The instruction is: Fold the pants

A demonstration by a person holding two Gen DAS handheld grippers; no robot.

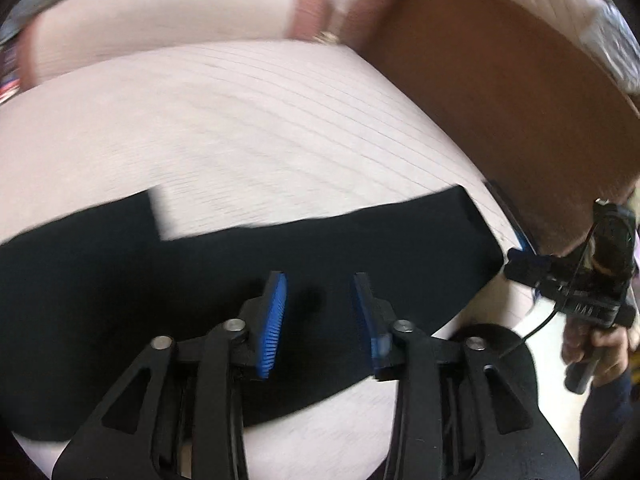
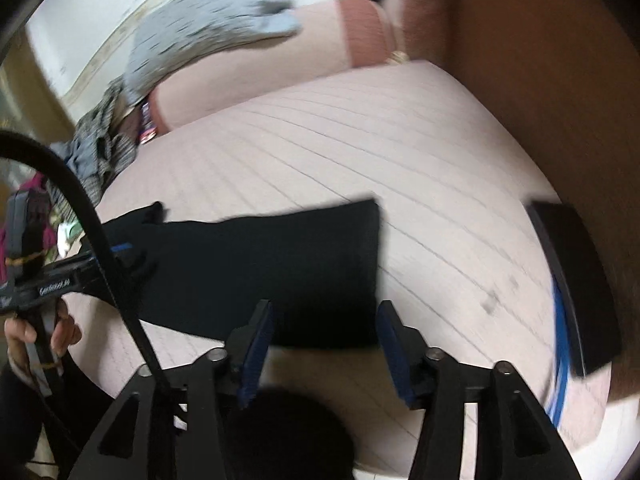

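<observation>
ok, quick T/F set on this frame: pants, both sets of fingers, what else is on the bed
1. The black pants lie flat on the pale striped bed surface. True.
2. The left gripper is clamped on the fabric. False: its blue fingers stand apart, nothing between them.
3. The right gripper is open and holds nothing. True.
4. The pants are light grey. False: they are black; the grey cloth lies on the far cushion.
5. A dark flat object with a blue edge sits right of the pants. True.
</observation>
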